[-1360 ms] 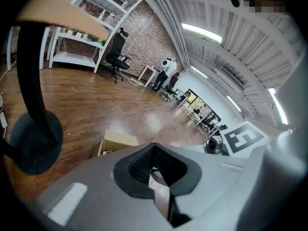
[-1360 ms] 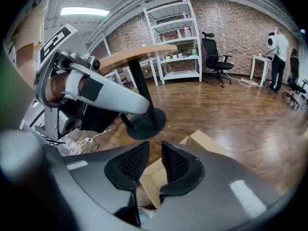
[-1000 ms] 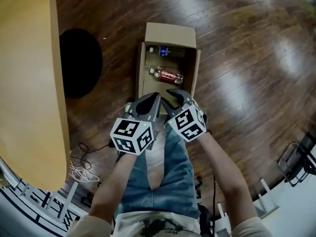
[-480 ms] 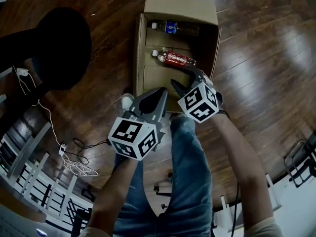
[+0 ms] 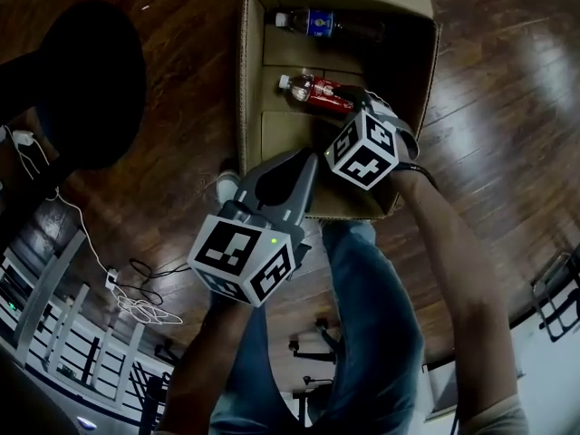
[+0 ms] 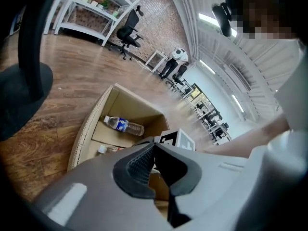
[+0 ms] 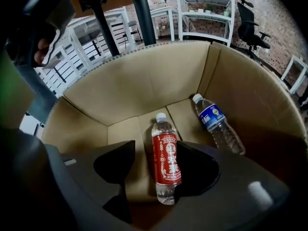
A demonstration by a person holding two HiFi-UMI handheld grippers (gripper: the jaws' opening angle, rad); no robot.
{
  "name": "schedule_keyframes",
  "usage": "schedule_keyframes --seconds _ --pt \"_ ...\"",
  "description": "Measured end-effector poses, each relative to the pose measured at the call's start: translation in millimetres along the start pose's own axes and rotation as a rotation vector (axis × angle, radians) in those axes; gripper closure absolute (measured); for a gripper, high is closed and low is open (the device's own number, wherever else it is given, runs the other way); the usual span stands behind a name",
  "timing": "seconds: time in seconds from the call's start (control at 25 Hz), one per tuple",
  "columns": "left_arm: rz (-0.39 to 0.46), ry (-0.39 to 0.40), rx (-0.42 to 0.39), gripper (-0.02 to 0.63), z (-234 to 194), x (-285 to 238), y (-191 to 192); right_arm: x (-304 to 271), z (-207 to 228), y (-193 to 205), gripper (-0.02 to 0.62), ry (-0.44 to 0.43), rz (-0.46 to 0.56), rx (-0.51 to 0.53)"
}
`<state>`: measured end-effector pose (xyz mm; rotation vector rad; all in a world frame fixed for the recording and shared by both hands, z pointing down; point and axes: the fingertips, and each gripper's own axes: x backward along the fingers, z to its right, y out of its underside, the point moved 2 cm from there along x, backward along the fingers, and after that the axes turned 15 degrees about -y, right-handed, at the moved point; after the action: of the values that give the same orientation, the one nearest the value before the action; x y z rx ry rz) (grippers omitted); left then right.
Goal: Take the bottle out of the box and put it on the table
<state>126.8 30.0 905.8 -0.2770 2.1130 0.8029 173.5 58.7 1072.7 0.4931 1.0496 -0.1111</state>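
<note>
An open cardboard box [image 5: 243,80] stands on the wooden floor with two clear bottles lying in it. The red-label bottle [image 5: 317,91] is in the middle and the blue-label bottle [image 5: 317,23] at the far end. My right gripper [image 5: 360,104] reaches down into the box over the red-label bottle [image 7: 166,160]. Its jaws have just been opening and are open, with that bottle between them in the right gripper view [image 7: 153,150], untouched. My left gripper [image 5: 306,159] hangs shut over the box's near edge, holding nothing. In its own view the left gripper [image 6: 154,146] faces the blue-label bottle [image 6: 124,125].
A black round pedestal base [image 5: 82,80] sits on the floor left of the box, with its black post [image 7: 144,13] showing beyond the box wall [image 7: 134,85]. White cables [image 5: 145,308] lie near the person's legs [image 5: 362,333]. White shelving and office chairs stand further off.
Both grippers have come down towards the box, which now looks larger. The right gripper went from the box's near edge into it, over the red-label bottle, and its jaws spread. The tabletop left the view.
</note>
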Motion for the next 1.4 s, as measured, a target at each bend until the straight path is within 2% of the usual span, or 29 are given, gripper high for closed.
schedule_keyframes --seconds 0.2,0.4,0.6,0.76,0.92,1.16,1.4 --pt "-0.012 0.002 -0.028 0.607 -9.9 -15.2 9.5 -28.9 18.9 14.5 0.304 -0.014 -0.071 0.017" --pt "-0.023 -0.018 -0.017 0.607 -21.9 -26.8 15.9 -56.9 33.3 19.0 0.298 -0.03 -0.112 0.026" --pt "-0.026 -0.004 -0.019 0.607 -26.6 -31.3 21.5 -80.3 44.3 24.0 0.291 -0.022 -0.16 0.025" --pt "-0.019 -0.008 -0.016 0.607 -28.6 -33.5 21.4 -97.8 42.2 27.2 0.278 -0.068 -0.266 0.039" --pt "-0.01 -0.004 -0.016 0.607 -26.8 -36.4 20.5 -103.3 44.0 31.7 0.278 -0.021 -0.381 0.062" --pt "-0.018 -0.028 -0.003 0.607 -36.4 -32.7 23.5 -95.6 39.7 28.2 0.301 0.023 -0.305 0.078" --pt "-0.035 -0.089 0.005 0.607 -41.9 -16.1 24.1 -58.6 26.9 5.9 0.301 0.022 -0.15 -0.031"
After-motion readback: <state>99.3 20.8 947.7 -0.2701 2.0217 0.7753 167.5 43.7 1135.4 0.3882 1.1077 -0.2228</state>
